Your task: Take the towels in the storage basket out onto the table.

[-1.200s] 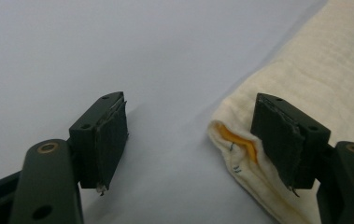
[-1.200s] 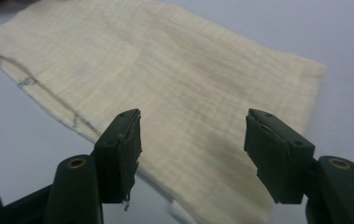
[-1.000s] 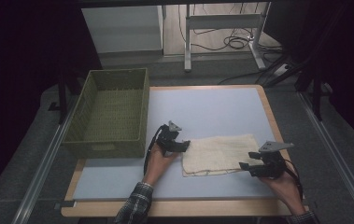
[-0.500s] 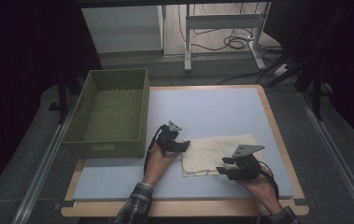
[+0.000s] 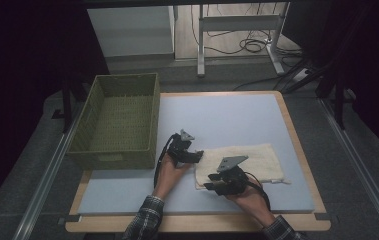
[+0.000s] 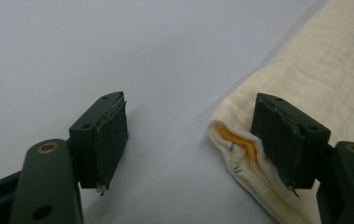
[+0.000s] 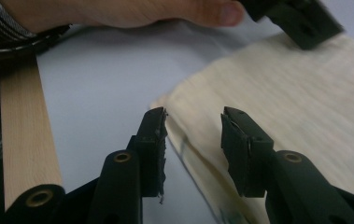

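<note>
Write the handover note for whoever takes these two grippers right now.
Left gripper: open, at the cream cloth's far-left corner, one jaw over the cloth, nothing clamped.
Right gripper: open, jaws straddling the cloth's near-left edge, not closed.
The cloth lies folded flat on the blue mat; the green basket on the left holds nothing.
Done: both grippers lined up on the cloth's left end.
Left: probably close on both corners, then fold or lift the cloth.

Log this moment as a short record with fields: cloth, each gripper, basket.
cloth: cream folded cloth lying flat on the table
left gripper: jaws open at the cloth's left corner, not clamped
right gripper: jaws open, astride the cloth's near edge
basket: green woven basket at the table's left, nothing in it
</note>
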